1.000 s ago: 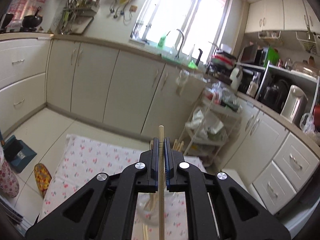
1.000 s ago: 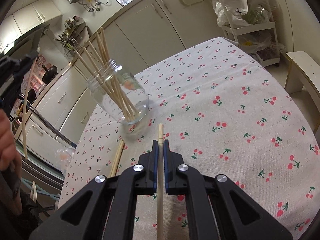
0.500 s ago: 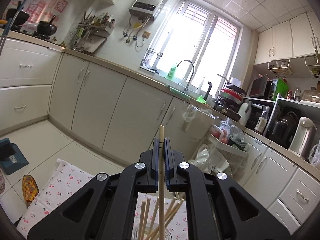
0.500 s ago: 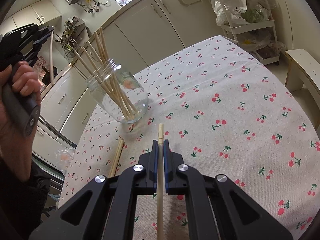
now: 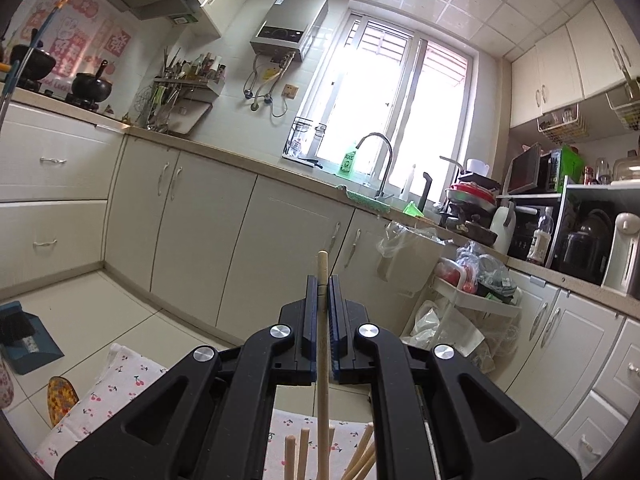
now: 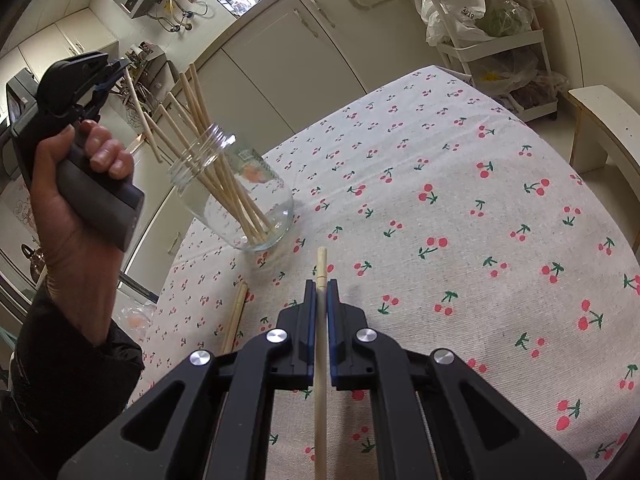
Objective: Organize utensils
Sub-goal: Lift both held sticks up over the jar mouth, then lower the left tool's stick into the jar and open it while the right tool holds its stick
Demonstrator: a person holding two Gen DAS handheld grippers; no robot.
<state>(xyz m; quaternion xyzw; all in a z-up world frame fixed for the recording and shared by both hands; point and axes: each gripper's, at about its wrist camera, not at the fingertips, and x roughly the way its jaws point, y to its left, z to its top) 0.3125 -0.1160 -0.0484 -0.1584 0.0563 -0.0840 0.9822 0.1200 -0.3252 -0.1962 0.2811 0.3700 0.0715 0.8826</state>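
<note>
The left gripper is pressed together on a wooden chopstick, which runs straight up the middle of its view and pokes out past the fingertips toward 12 o'clock. Below the fingers, at about 6 o'clock, the tops of several more chopsticks rise from the bottom edge, over a strip of cherry-print tablecloth. Beyond the gripper lie the kitchen cabinets, a sink faucet under the bright window at 1 o'clock, and a wall-mounted water heater at 12 o'clock.

The right gripper pinches a second chopstick, held lengthwise along its fingers above the bench, with the tip showing just past the fingertips. In this view the glass jar stands on the tablecloth at about 11 o'clock, a bundle of chopsticks leaning inside it and fanning out toward the upper left. At 10 o'clock the person's left hand grips the handle of the left gripper, raised above and to the left of the jar's mouth, its chopstick hanging close to the bundle's upper ends. Two loose chopsticks lie flat on the cloth at 8 o'clock, just left of the right gripper's fingers and near the jar's base. A white storage cart stacked with plastic bags stands off the bench at 1 o'clock.
</note>
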